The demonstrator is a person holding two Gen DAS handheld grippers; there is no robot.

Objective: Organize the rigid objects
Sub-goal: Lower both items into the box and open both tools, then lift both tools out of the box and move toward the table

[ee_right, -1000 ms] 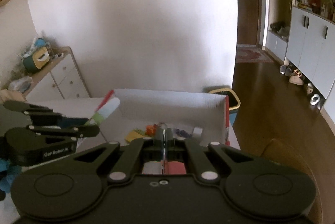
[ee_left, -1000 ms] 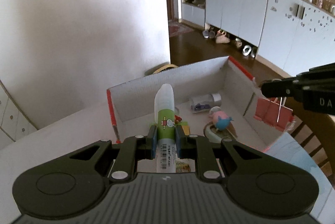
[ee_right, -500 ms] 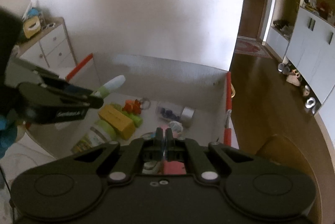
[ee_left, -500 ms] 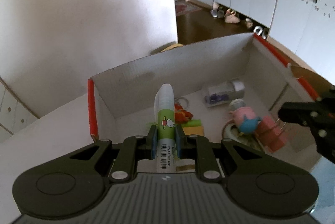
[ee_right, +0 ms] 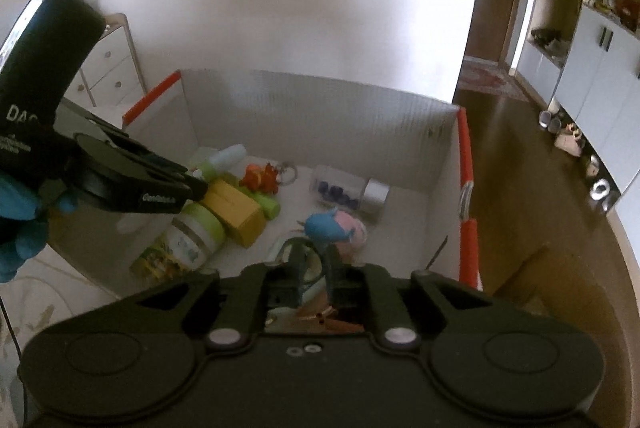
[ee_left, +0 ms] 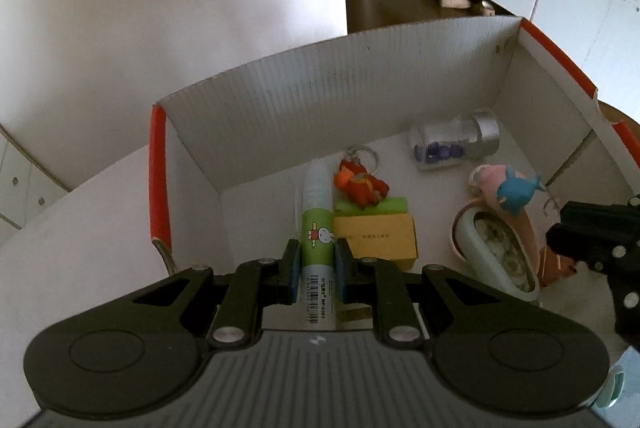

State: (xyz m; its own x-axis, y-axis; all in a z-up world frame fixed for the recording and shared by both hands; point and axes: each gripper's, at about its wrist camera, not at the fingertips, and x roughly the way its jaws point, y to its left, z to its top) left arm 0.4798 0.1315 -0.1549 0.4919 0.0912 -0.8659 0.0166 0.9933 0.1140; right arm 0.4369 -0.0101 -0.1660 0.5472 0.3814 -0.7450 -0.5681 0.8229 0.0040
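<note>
Green-labelled white plastic glue tube (ee_left: 317, 228): clamped between pads of left gripper (ee_left: 317, 265), above near-left area of white red-edged cardboard box (ee_left: 320, 84). Right gripper (ee_right: 313, 270): jaws opening, nothing between them, over pink clip (ee_left: 554, 265) near the box's near-right corner.

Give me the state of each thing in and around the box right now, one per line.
Left gripper: shut on the glue stick.
Glue stick: capped, held over the box.
Right gripper: jaws opening, nothing clearly between them.
Cardboard box: open-topped, partly filled.
Clear jar: on its side, silver lid on.
Green-lidded jar: on its side, lid on.
Yellow box: closed, lying flat.
Orange keychain toy: lying loose.
</note>
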